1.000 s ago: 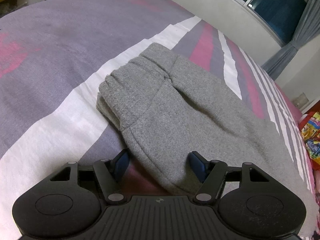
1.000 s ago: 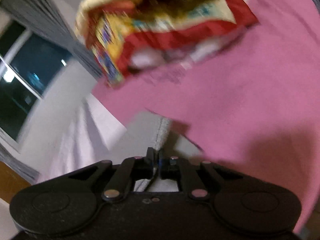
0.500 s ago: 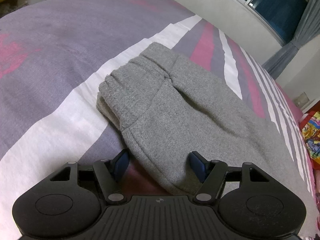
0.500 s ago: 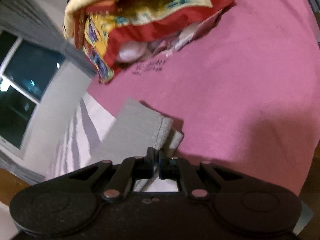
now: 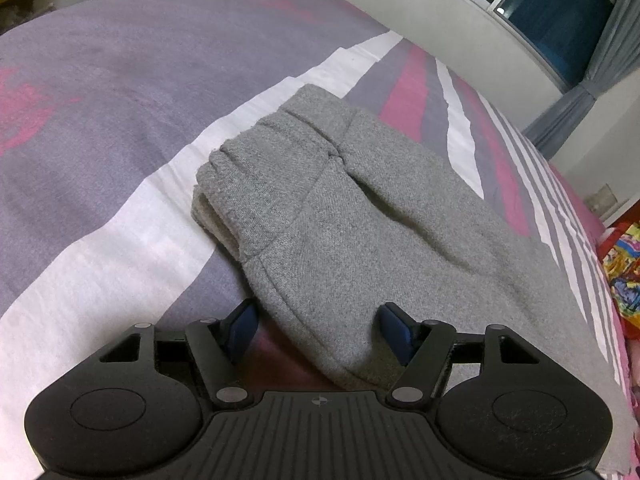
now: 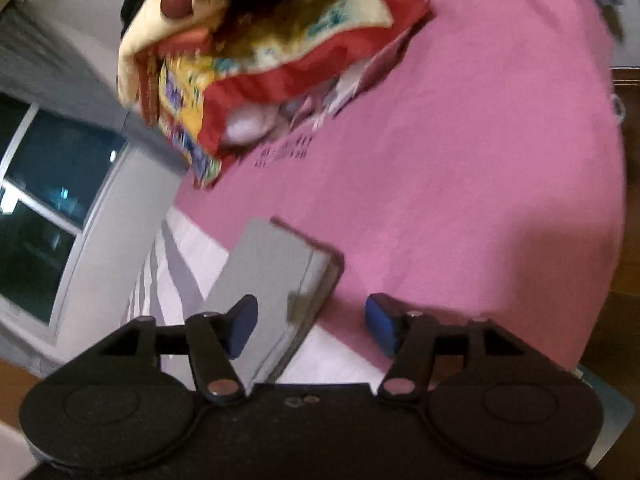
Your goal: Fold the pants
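With the gray pants (image 5: 360, 232) lying half-folded mid-frame on the bedspread (image 5: 120, 120), my left gripper (image 5: 316, 326) gapes over their near edge while my right gripper (image 6: 310, 320) is opening above the hem, so next I'd regrip for another fold.

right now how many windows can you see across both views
2 sightings, possibly one window: the window sits top right in the left wrist view, the dark window at left in the right wrist view. Others may be out of frame.

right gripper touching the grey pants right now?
Apart. The right wrist view shows the right gripper with jaws opening, both pads clear of the grey pants; the cloth edge lies between them, ungripped, on the bed.
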